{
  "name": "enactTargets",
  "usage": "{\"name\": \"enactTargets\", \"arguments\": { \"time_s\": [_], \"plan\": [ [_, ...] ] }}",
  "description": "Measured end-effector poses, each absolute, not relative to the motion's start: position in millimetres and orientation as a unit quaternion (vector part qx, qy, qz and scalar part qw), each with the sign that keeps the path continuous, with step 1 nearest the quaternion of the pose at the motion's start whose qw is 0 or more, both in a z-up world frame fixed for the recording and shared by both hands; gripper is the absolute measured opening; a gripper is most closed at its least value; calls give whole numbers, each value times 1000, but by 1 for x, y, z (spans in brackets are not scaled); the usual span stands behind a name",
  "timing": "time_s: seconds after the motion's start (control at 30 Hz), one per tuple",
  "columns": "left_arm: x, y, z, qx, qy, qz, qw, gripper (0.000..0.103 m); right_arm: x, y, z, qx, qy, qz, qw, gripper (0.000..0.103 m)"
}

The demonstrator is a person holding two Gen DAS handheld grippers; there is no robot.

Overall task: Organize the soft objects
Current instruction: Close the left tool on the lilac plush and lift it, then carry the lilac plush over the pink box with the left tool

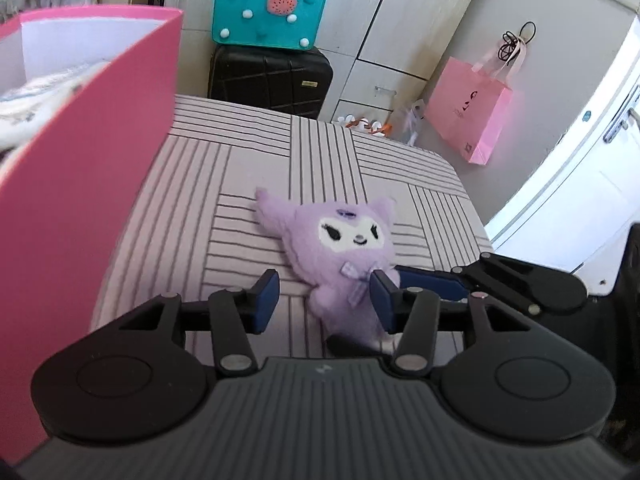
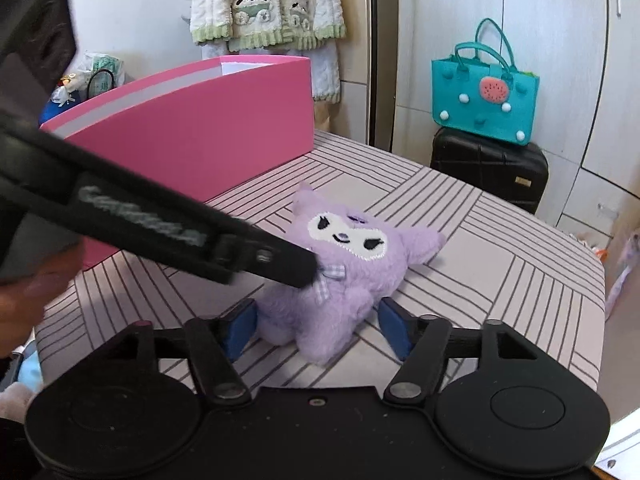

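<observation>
Both wrist cameras look steeply down, close over the purple plush [image 1: 344,248] [image 2: 340,264], from opposite sides.

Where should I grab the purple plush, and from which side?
Grip the purple plush across its lower body, from the feet end, probably with the right gripper, whose pads already flank it. It lies face up on the striped bed; the body is narrower than the eared head.

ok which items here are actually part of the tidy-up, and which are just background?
Job:
- purple plush toy
- pink box
- left gripper and right gripper, both at the toy

Background:
- teal tote
- black suitcase
- pink paper bag
- hanging fleece garment
</observation>
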State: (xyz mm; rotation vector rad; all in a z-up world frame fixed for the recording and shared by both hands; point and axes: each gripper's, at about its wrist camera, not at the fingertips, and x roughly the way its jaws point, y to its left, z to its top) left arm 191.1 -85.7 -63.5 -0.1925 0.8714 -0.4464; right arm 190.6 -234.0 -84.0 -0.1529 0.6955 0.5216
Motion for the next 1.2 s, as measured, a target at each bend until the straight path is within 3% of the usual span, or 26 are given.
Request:
{"name": "enactTargets", "arguments": {
  "time_s": [0.1, 0.17, 0.2, 0.33, 0.93, 1.2],
  "plan": [
    [199, -86, -70, -122, 424, -225, 869, 51, 195, -229, -87, -79, 333, 244, 907, 77],
    [201, -86, -72, -132, 424, -231, 865, 39, 198, -229, -88, -78, 332, 237, 910, 70],
    [201, -86, -71, -136, 425, -237, 863, 38, 198, -230, -88, -78, 330, 228, 913, 58],
    [191, -87, -66, -133, 423, -254, 860, 28, 197, -235, -79, -46, 339, 241, 908, 52],
    [122, -26, 7, -101, 389, -313, 861, 28, 124, -188, -11, -104, 286, 284, 909, 51],
    [99, 26, 31, -107, 338, -304, 884, 28, 114, -140, 18, -144, 243, 314, 906, 52]
  ]
}}
